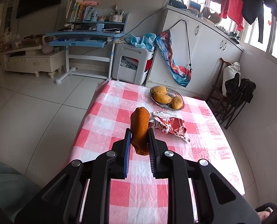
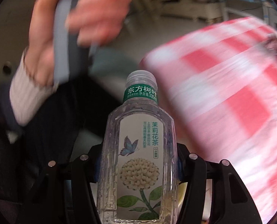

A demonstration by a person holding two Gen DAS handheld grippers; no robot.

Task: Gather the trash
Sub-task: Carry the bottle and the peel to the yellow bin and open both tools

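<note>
- Left wrist view: the black left gripper point(image 1: 139, 133) with blue-padded fingers point(image 1: 126, 143) has its jaws closed narrowly on an orange-brown, rough-skinned curved piece of fruit peel point(image 1: 140, 128), which stands nearly upright between them, raised above the red-and-white checked tablecloth point(image 1: 108, 119).
- Just beyond the peel, a crumpled red-and-white snack wrapper point(image 1: 168, 125) lies on the tabletop, around the middle of its width.
- Near the far right corner of the tabletop sits a shallow glass dish point(image 1: 179, 95) holding three yellow mangoes point(image 1: 162, 97).
- Beyond the table stand a blue-and-white desk point(image 1: 86, 35) with books and a white cabinet point(image 1: 204, 43).
- Right wrist view: the black right gripper point(image 2: 138, 158) has its jaws clamped on a clear, uncapped plastic tea bottle point(image 2: 140, 149) with a green neck band and a flower-and-butterfly label; the bottle points straight away from the camera.
- Behind it, blurred, a bare hand point(image 2: 78, 18) grips a grey handle, and the checked tablecloth fills the right side.
</note>
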